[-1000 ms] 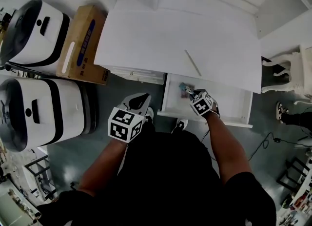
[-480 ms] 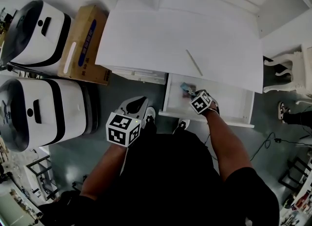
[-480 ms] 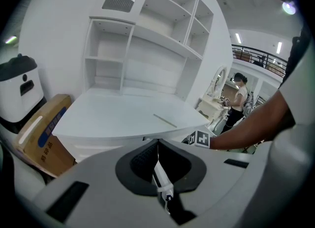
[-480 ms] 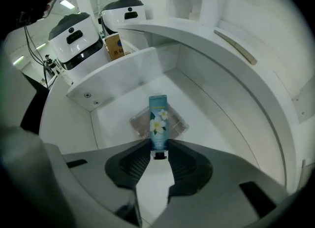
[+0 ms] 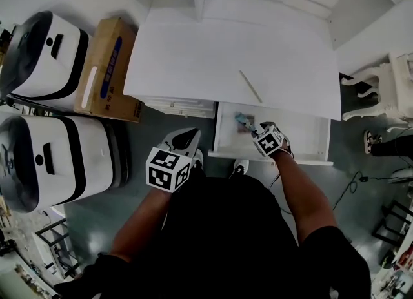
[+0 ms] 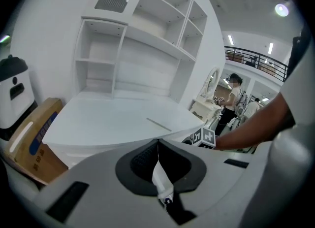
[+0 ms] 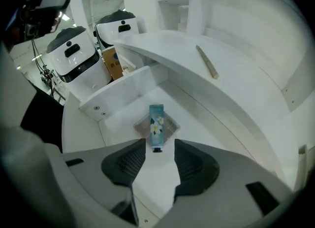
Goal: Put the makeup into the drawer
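Your right gripper (image 7: 158, 149) is opening, jaws clear of one tube (image 7: 156, 121) lying on one palette (image 7: 171, 126) in one drawer (image 7: 118, 96); your left gripper (image 6: 157, 148) is clenched, empty.

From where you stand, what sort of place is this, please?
Probably a large indoor hall staged as a bedroom corner: a white desk with shelves and an open drawer, a balcony railing under ceiling lights, two white machines beside it.

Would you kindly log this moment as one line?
right gripper: jaws opening above drawer | tube: ungripped, lying on palette in drawer | left gripper: shut, empty
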A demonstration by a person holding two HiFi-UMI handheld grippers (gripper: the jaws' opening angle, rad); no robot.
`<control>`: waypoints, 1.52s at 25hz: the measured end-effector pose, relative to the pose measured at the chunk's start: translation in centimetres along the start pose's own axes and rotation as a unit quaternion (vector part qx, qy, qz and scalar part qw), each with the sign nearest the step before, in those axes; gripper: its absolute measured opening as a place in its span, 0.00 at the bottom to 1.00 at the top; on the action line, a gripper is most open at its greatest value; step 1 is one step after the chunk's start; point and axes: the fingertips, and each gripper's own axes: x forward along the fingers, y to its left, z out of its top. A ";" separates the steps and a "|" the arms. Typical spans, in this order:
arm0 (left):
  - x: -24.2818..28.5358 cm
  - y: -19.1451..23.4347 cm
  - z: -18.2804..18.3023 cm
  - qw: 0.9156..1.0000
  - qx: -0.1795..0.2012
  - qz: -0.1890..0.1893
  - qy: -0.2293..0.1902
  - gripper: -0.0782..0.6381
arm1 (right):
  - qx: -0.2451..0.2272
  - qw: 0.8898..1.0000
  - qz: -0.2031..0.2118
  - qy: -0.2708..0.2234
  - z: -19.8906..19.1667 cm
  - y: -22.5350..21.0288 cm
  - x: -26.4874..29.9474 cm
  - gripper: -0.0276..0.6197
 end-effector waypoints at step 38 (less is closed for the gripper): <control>2.8 -2.5 5.3 0.993 0.055 -0.107 -0.018 0.12 | 0.324 0.860 0.032 -0.392 10.7 0.8 -24.3 0.09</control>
